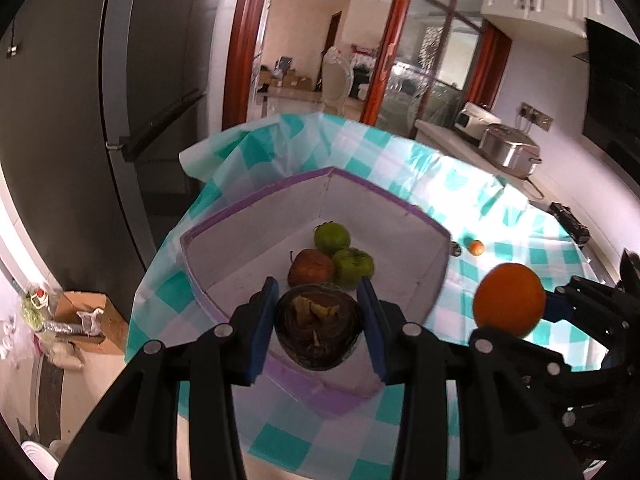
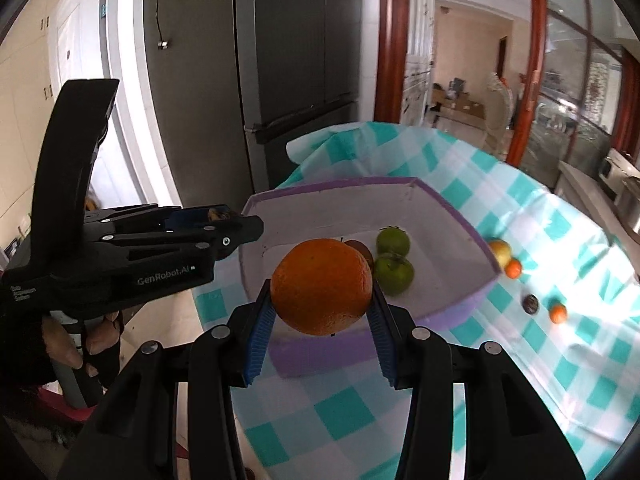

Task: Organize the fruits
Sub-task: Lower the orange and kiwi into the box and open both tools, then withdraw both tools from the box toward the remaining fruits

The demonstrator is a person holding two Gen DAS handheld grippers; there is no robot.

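Between my left gripper's [image 1: 320,320] fingers sits a dark fruit [image 1: 318,330], over the near wall of the box [image 1: 256,210]. Ahead of it, in the box, an apple [image 1: 310,267] touches two round fruits [image 1: 352,266]. My right gripper [image 2: 322,312] holds the orange [image 2: 322,286], also before the box. Right of the box, small fruits [image 2: 558,313] lie on the tablecloth [image 2: 340,412].

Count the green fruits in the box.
2. One green fruit lies toward the far wall of the purple-edged box; the other green fruit sits just in front of it, touching it. The held orange may hide more.
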